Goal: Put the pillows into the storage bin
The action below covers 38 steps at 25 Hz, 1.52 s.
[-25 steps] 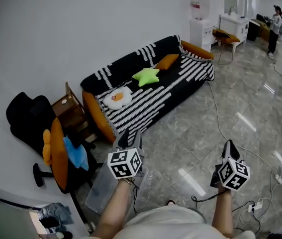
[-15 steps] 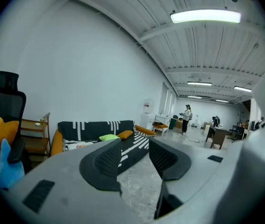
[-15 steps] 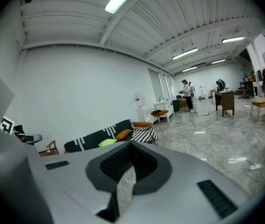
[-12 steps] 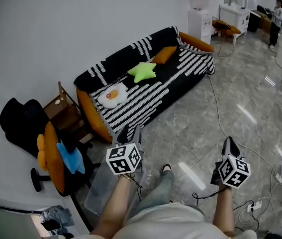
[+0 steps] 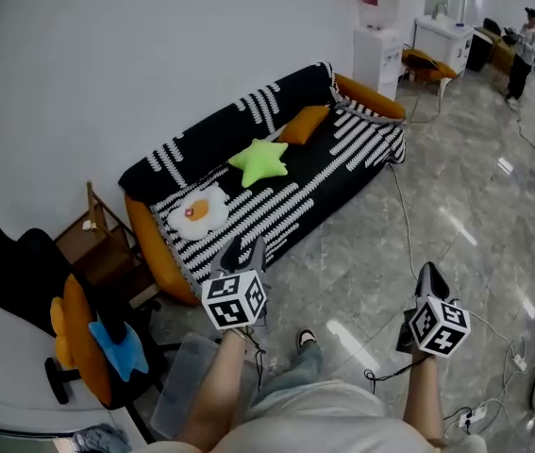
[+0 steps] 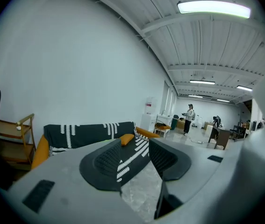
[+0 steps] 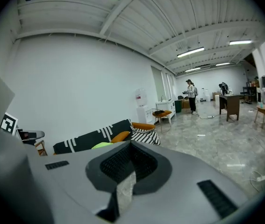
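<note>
The three pillows all lie on the sofa's seat, in a row along its length: the fried-egg pillow nearest me, then the green star pillow, then the orange pillow at the far end. That row runs up and to the right. The egg pillow lies almost straight ahead of my left gripper, though well apart from it. My right gripper hangs farther off over bare floor, so I judge the left one nearer for a first grab. The left jaws stand moderately apart with nothing between them (only the sofa shows through the gap). The right jaws are closed tip to tip, empty. The translucent storage bin sits on the floor down at my left, beside the office chair, and looks empty as far as I can tell.
</note>
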Each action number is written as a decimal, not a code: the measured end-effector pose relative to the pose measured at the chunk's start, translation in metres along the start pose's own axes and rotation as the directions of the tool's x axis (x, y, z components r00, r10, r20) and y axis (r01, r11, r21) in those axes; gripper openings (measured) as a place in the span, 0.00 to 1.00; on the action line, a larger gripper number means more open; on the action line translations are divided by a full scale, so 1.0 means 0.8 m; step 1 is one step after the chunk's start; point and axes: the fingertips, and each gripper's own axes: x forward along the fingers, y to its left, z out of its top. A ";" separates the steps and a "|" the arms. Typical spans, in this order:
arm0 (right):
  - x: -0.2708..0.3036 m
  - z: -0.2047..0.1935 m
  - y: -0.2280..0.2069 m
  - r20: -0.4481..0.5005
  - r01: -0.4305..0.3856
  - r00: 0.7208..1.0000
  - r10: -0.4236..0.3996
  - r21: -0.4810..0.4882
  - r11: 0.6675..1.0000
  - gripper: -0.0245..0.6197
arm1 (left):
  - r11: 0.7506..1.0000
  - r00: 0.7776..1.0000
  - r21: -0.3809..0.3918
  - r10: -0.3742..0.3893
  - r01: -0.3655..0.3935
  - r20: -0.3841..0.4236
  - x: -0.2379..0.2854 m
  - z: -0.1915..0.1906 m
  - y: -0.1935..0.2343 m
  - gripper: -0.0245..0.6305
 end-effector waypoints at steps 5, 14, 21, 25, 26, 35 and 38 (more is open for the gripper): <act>0.120 0.059 0.030 0.031 -0.027 0.999 0.027 -0.004 1.000 0.04 | 1.000 1.000 -0.012 0.014 -0.014 0.008 0.106 0.042 0.035 0.32; 0.276 0.081 0.083 -0.020 -0.073 0.997 0.072 -0.024 0.997 0.04 | 0.999 0.999 -0.017 0.028 -0.029 -0.024 0.233 0.059 0.087 0.32; 0.378 0.088 0.084 -0.094 -0.093 0.992 0.088 -0.053 0.994 0.04 | 0.996 0.995 -0.051 0.071 -0.074 -0.064 0.305 0.052 0.110 0.32; 0.467 0.111 0.081 -0.093 -0.128 0.988 0.121 -0.077 0.989 0.04 | 0.991 0.990 -0.046 0.120 -0.123 -0.072 0.363 0.055 0.119 0.32; 0.491 0.122 0.080 -0.090 -0.136 0.988 0.129 -0.082 0.987 0.04 | 0.989 0.988 -0.041 0.137 -0.140 -0.078 0.377 0.057 0.122 0.32; 0.703 0.236 0.061 -0.084 -0.207 0.976 0.199 -0.105 0.973 0.04 | 0.966 0.965 -0.053 0.246 -0.252 -0.095 0.531 0.111 0.130 0.32; 0.769 0.249 0.060 -0.118 -0.227 0.970 0.214 -0.113 0.967 0.04 | 0.964 0.962 -0.064 0.251 -0.259 -0.107 0.596 0.120 0.127 0.32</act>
